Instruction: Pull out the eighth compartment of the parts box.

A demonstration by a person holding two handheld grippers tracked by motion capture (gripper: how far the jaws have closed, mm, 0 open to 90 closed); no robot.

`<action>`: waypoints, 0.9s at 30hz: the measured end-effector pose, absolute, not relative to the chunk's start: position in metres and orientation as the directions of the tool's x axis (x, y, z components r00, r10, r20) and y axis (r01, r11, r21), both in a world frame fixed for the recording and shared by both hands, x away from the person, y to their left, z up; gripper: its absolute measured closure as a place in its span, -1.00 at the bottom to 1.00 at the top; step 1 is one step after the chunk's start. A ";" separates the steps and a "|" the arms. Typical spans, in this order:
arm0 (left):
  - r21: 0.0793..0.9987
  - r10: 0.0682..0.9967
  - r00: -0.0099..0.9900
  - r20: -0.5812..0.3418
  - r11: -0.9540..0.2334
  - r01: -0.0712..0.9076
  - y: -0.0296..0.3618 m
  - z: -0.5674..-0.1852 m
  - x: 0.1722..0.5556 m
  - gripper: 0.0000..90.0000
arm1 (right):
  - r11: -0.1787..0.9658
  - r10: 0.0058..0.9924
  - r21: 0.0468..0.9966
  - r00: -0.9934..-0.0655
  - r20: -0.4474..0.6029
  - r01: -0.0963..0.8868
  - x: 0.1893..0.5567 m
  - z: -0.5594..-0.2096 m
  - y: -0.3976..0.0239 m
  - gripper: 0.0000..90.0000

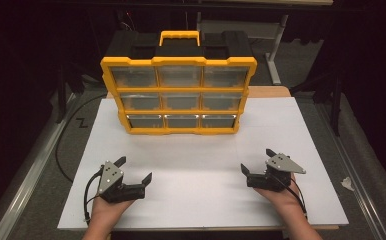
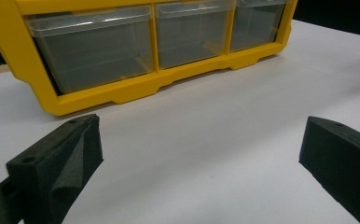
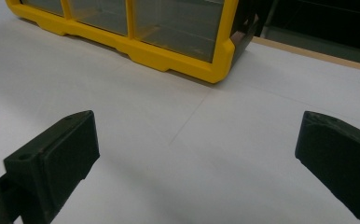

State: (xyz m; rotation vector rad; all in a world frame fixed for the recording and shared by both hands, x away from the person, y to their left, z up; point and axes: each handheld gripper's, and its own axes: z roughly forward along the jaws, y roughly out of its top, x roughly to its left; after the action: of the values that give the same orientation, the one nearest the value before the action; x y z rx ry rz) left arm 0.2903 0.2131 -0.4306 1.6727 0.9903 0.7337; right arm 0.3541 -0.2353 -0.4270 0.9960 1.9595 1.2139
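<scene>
Both grippers rest near the front edge of the table (image 1: 201, 210), and no contact has been made, so the work appears to stand at its opening step: the approach to the drawer cabinet (image 1: 178, 95). Toward the front left corner, the left gripper (image 1: 133, 170) lies in an upturned hand (image 1: 106, 207), its jaws set wide apart with nothing between them; the left gripper view confirms this, with bare white surface between the two black pads (image 2: 61, 161). The pads are matte, foam-like blocks of wedge shape, with a small hole in the top face. At the middle of the far edge stands the cabinet, upright, well apart from both grippers. Its frame is glossy yellow moulded plastic with a black top and a yellow carry handle (image 1: 179, 37); it holds nine drawers of clear, slightly frosted plastic in three rows of three, all seated flush. Whether they hold anything cannot be told. Toward the front right corner, the right gripper (image 1: 256, 160) likewise stands open and empty. The next move probably calls for one gripper to advance to a chosen drawer and close on its front lip; the smooth plastic may slip, so a square grip is advisable.
</scene>
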 end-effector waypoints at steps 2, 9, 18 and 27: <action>0.954 0.879 0.476 0.008 -0.149 0.260 0.213 -0.431 0.290 -0.99 | 0.298 0.845 0.913 -0.521 -0.117 0.279 0.359 -0.428 -0.231 -0.98; 0.956 0.878 0.478 0.009 -0.148 0.254 0.214 -0.431 0.291 -0.99 | 0.299 0.847 0.908 -0.521 -0.110 0.294 0.374 -0.432 -0.218 -0.98; 0.959 0.879 0.476 0.010 -0.144 0.246 0.215 -0.430 0.290 -0.99 | 0.280 0.866 0.910 -0.491 -0.101 0.307 0.401 -0.433 -0.201 -0.97; 0.959 0.882 0.471 0.005 -0.137 0.247 0.215 -0.430 0.290 -0.99 | 0.314 0.872 0.887 -0.473 -0.128 0.339 0.424 -0.436 -0.194 -0.98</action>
State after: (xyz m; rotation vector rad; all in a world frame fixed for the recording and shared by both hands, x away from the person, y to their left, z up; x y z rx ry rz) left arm 0.2897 0.2149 -0.4299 1.6537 0.9875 0.7447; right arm 0.4236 -0.1935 -0.4356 1.0679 1.9686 1.1136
